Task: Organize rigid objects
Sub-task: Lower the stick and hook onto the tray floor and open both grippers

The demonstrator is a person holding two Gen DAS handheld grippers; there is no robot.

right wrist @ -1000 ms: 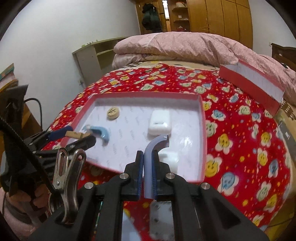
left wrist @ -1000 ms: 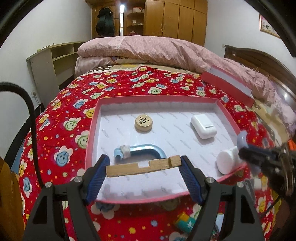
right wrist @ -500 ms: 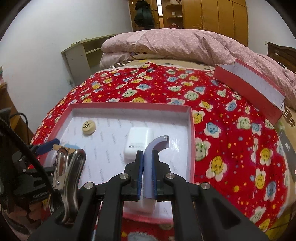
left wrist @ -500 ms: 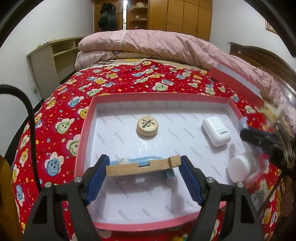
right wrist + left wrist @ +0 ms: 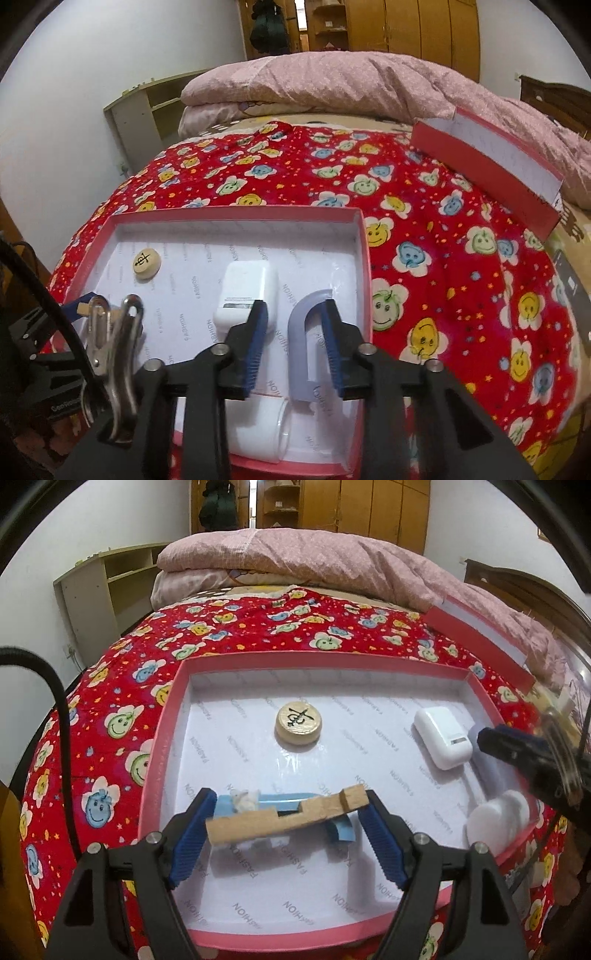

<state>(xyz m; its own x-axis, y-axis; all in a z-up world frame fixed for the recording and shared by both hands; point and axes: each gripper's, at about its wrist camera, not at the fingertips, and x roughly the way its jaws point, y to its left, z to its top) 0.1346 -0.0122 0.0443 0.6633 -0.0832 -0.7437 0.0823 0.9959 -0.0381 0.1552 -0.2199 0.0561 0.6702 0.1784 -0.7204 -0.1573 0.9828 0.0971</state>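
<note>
L gripper (image 5: 286,821) clamps wooden block (image 5: 286,818) over red tray (image 5: 162,760); R gripper (image 5: 293,350) apart w/ purple hook (image 5: 304,343) between.

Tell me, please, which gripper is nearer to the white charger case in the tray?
Right. The right gripper has one finger right beside the white charger case. The left gripper, holding the wooden piece, is across the tray.
</note>
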